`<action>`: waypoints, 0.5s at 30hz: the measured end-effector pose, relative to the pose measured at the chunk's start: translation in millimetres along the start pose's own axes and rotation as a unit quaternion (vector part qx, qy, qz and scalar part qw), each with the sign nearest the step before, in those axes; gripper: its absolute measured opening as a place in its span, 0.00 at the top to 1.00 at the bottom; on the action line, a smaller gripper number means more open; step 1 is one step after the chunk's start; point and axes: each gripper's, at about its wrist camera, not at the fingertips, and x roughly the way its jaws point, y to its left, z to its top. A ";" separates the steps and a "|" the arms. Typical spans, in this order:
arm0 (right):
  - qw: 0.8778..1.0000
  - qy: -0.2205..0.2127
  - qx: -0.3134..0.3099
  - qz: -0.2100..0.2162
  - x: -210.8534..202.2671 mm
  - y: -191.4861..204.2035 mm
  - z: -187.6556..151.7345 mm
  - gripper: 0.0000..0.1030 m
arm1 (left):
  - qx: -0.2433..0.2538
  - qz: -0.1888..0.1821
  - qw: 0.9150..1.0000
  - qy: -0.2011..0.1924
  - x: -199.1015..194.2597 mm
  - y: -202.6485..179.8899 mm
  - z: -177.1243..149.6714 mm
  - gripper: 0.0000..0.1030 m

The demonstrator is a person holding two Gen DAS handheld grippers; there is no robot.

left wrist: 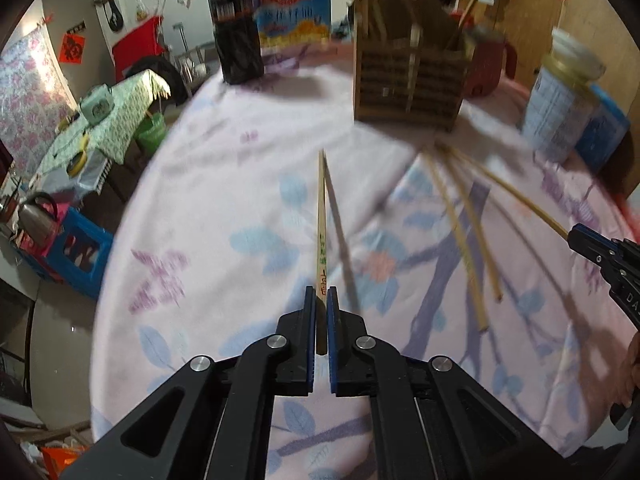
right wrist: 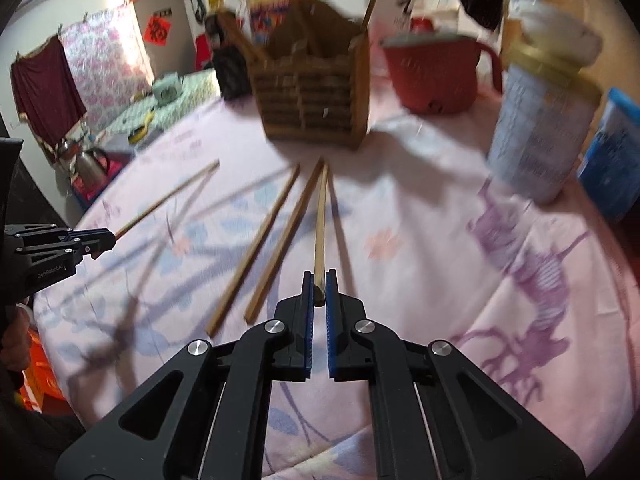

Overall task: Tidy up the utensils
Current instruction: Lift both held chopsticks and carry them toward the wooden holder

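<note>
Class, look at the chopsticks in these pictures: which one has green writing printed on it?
The chopstick held in the left gripper: this printed chopstick carries green characters near its gripped end. The others are plain.

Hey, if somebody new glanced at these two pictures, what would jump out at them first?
Each gripper is shut on one chopstick: the left gripper on a printed chopstick, the right gripper on a plain chopstick, both pointing toward the wooden utensil holder at the back of the table. Two loose chopsticks lie on the floral tablecloth left of the right gripper.
</note>
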 end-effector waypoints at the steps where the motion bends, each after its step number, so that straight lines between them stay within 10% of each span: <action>1: 1.000 -0.013 0.001 -0.001 -7.2 -1.1 5.9 0.94 | 0.002 0.000 1.000 -0.011 -7.7 -0.2 6.5 0.94; 15: 0.990 -0.141 0.020 0.013 -91.4 -11.0 72.2 0.94 | -0.006 -0.053 0.995 -0.082 -85.9 -2.3 68.6 0.95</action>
